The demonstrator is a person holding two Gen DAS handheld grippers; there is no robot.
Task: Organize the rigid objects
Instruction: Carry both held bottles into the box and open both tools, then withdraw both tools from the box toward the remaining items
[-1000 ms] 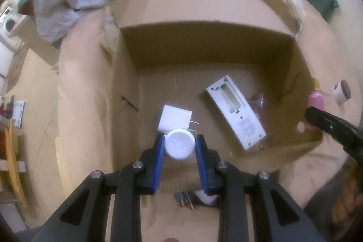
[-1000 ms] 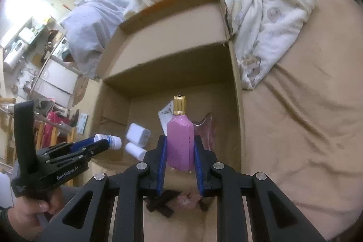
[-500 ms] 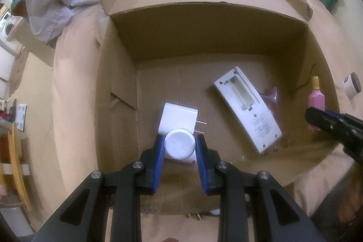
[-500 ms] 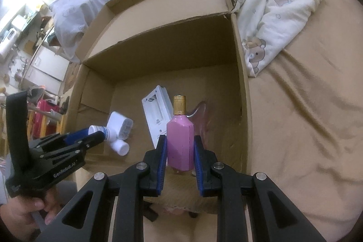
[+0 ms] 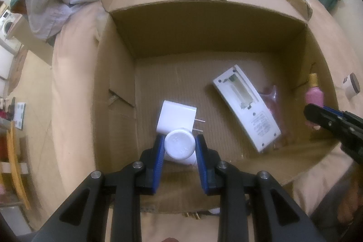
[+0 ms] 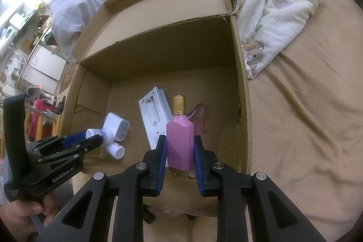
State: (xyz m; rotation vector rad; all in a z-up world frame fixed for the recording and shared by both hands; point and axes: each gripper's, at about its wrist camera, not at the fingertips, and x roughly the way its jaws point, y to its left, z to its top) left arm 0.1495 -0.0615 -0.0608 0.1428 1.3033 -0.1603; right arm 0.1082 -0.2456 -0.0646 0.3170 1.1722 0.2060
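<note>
The left gripper (image 5: 180,146) has its blue fingers (image 5: 158,151) clamped on a small white bottle (image 5: 180,145), held cap-up low over the box floor, right above the white plug adapter (image 5: 175,116). The right gripper (image 6: 179,151) is clamped on a pink bottle (image 6: 180,144) with a gold cap, held upright inside the cardboard box (image 6: 240,87) near its right wall. To place well, I would lower each bottle until its base meets the cardboard before letting the fingers part. The white one needs shifting off the adapter first, or it will tip. The pink one should clear the white remote (image 6: 156,119) and the pink plastic piece (image 6: 199,115) lying behind it. The box rests on the bed (image 6: 306,128).
</note>
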